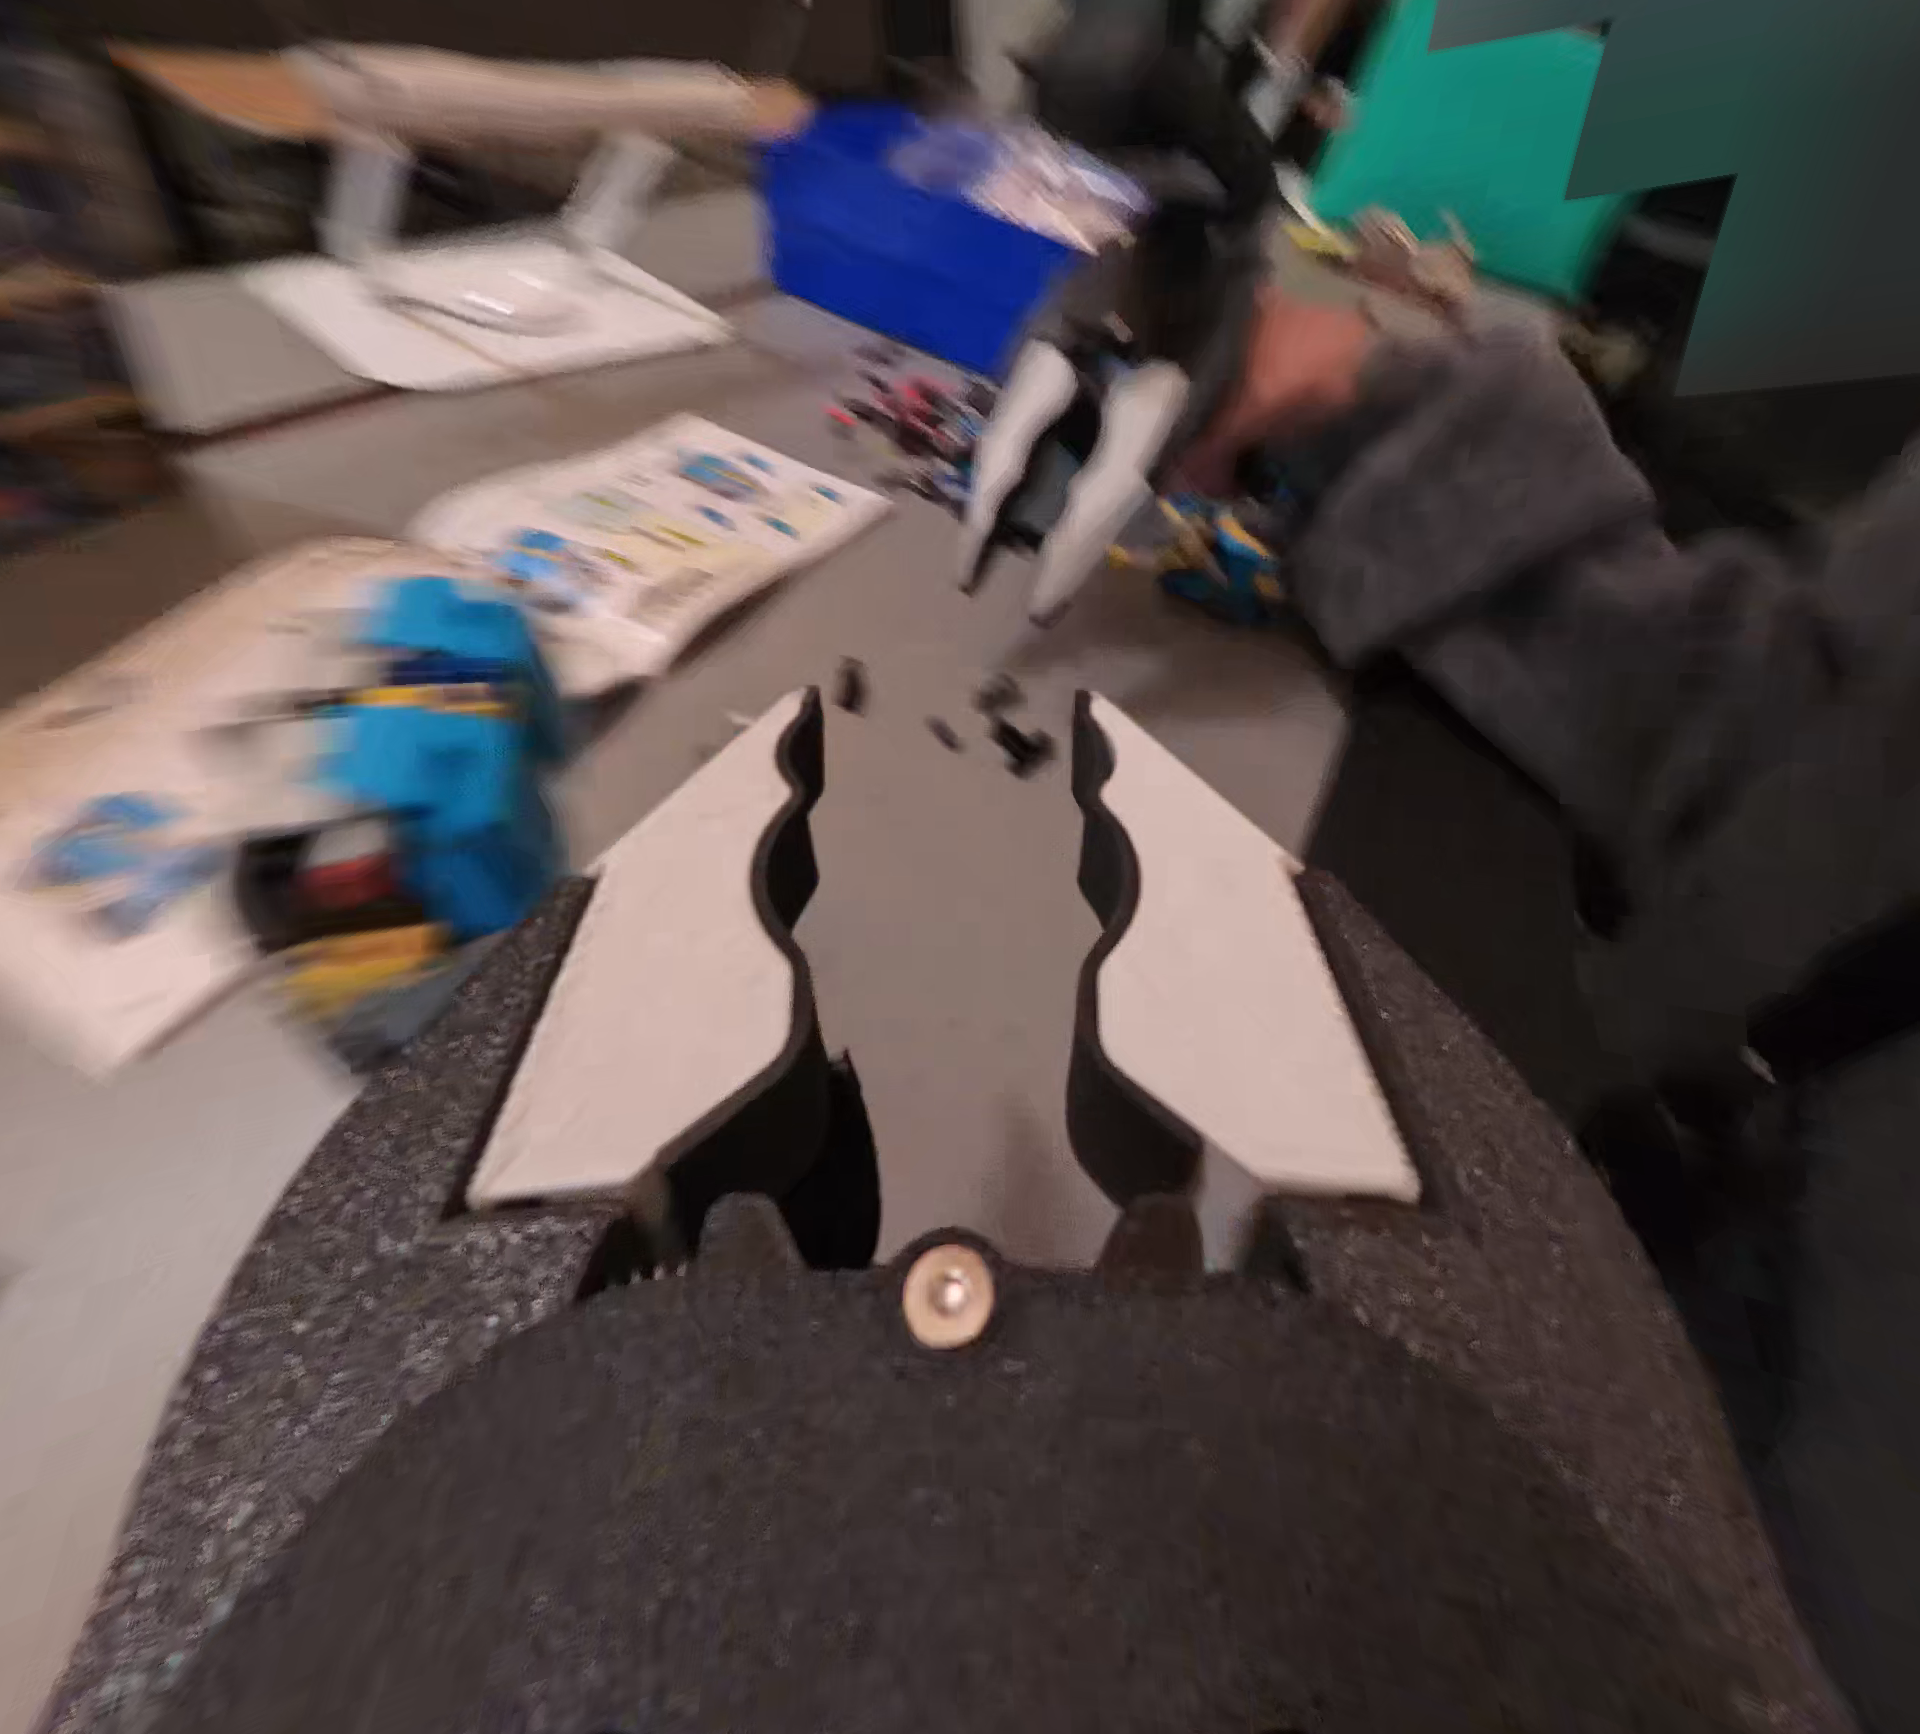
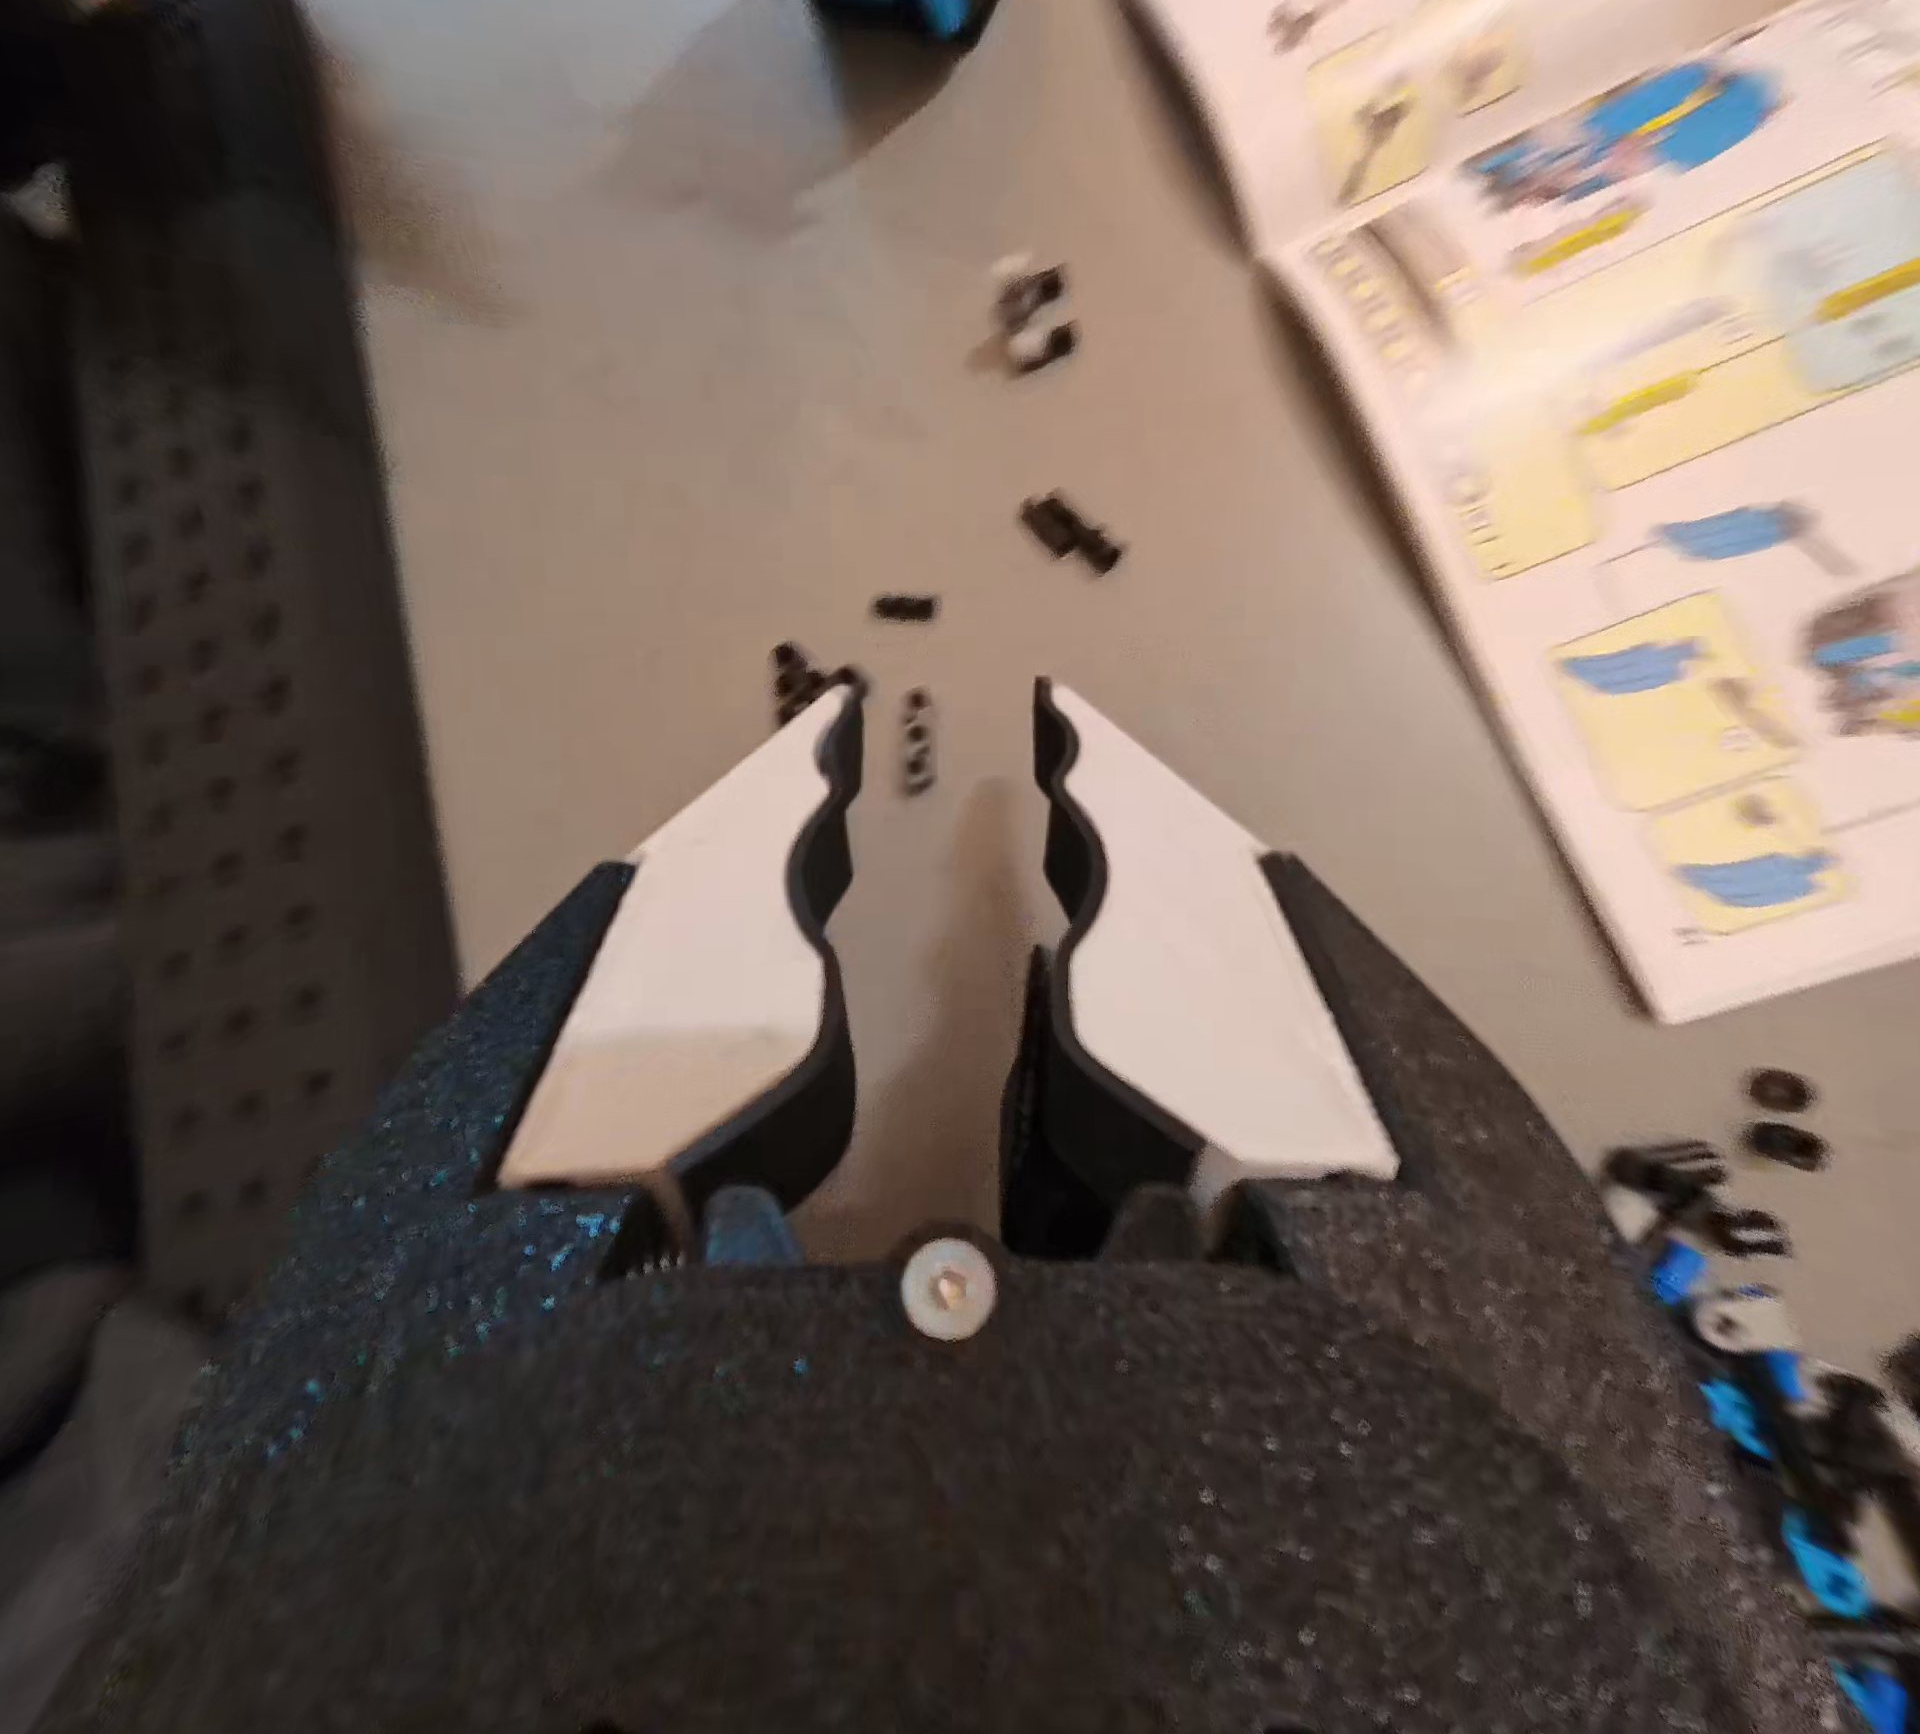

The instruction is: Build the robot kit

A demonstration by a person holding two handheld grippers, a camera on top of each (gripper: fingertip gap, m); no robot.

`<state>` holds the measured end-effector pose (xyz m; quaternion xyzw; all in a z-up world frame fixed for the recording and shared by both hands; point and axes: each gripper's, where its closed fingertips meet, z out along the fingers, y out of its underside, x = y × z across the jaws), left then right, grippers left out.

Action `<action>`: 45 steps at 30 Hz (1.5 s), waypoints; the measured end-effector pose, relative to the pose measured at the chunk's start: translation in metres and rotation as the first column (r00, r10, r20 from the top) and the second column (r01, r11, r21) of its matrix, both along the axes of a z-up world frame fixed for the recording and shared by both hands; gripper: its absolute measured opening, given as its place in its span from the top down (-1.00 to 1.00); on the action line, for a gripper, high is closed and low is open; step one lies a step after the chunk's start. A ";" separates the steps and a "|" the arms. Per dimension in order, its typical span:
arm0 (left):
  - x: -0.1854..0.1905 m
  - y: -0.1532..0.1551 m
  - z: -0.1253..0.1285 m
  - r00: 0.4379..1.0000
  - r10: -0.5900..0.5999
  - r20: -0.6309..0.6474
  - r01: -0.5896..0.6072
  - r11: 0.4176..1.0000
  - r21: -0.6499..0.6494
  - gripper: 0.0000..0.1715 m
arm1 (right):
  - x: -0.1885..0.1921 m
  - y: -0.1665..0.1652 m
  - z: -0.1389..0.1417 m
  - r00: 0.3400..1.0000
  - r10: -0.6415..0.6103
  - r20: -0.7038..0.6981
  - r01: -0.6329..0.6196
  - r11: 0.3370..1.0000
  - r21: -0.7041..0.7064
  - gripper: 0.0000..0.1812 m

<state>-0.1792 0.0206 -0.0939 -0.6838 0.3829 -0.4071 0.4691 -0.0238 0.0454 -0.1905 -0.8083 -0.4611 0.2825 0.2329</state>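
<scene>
Two hand-held grippers hang over a grey table, both with their jaws parted and nothing between them. The left gripper (image 1: 945,697) points at a scatter of small black pieces (image 1: 997,728) lying just past its tips. The right gripper (image 2: 945,687) is lower and nearer to the same scatter: one short black pin (image 2: 916,742) lies in the gap between its fingers, apart from both as far as the blur allows, and a darker clump (image 2: 805,671) sits just beside its left fingertip (image 2: 831,718). More black bits (image 2: 1070,531) lie farther ahead on the bare surface.

To the right of that gripper lies an open instruction booklet (image 2: 1558,437), and a partly built blue and black model (image 2: 1766,1352) sits at the lower right edge. In the left wrist view a blue model (image 1: 436,749) stands on the booklet pages (image 1: 644,531), a blue bin (image 1: 904,250) stands farther back, and the right gripper shows there too (image 1: 1008,598), held by a person's hand (image 1: 1278,396) in a grey sleeve.

Those black pieces look like hard plastic, very light and smooth, so I would expect them to skid or flip if nudged sideways. The pin between the right fingers seems best taken across its narrow width, at its middle, with the tips low on the table.
</scene>
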 end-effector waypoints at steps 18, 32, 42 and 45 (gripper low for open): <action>0.101 -0.041 -0.082 0.828 -0.547 -0.125 0.529 0.835 -0.149 0.53 | -0.033 -0.030 -0.039 0.942 0.226 0.249 -0.233 0.972 -0.001 0.64; 0.072 -0.079 -0.026 0.597 -0.758 0.262 0.796 0.601 -0.074 0.62 | -0.038 -0.014 0.003 0.977 0.189 0.102 -0.207 0.957 0.203 0.74; 0.081 -0.067 -0.026 0.733 -0.665 0.144 0.647 0.747 0.152 0.64 | -0.056 -0.004 0.108 0.899 0.182 -0.398 -0.012 0.919 0.395 0.74; 0.082 -0.057 -0.026 0.785 -0.609 0.117 0.579 0.787 0.210 0.65 | -0.055 -0.006 0.085 0.934 0.165 -0.318 -0.058 0.946 0.318 0.74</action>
